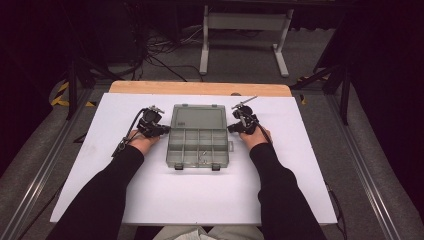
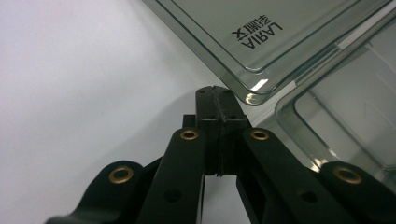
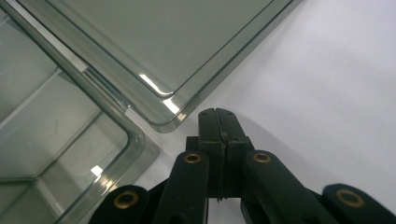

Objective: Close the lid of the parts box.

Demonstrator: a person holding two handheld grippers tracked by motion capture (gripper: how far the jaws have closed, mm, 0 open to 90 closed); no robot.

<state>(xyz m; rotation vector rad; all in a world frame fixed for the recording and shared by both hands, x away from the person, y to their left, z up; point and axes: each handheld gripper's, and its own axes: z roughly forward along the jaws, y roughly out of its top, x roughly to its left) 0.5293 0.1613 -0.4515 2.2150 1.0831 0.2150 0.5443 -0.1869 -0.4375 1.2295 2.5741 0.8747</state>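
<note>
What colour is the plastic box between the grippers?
Clear smoky grey-green; the box shows best in the high view.

A: L tool (image 1: 161, 129)?
B: Jaws fully closed, nothing between. Held low, pointing inward; forearm in black sleeve.
A: R tool (image 1: 234, 128)?
B: Same: jaws pressed together, empty, pointing inward toward L. Both arms roughly parallel.

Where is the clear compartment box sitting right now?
In the high view the compartment box lies open at the middle of the white table, lid folded back toward the far edge, between the left gripper and the right gripper.
</note>
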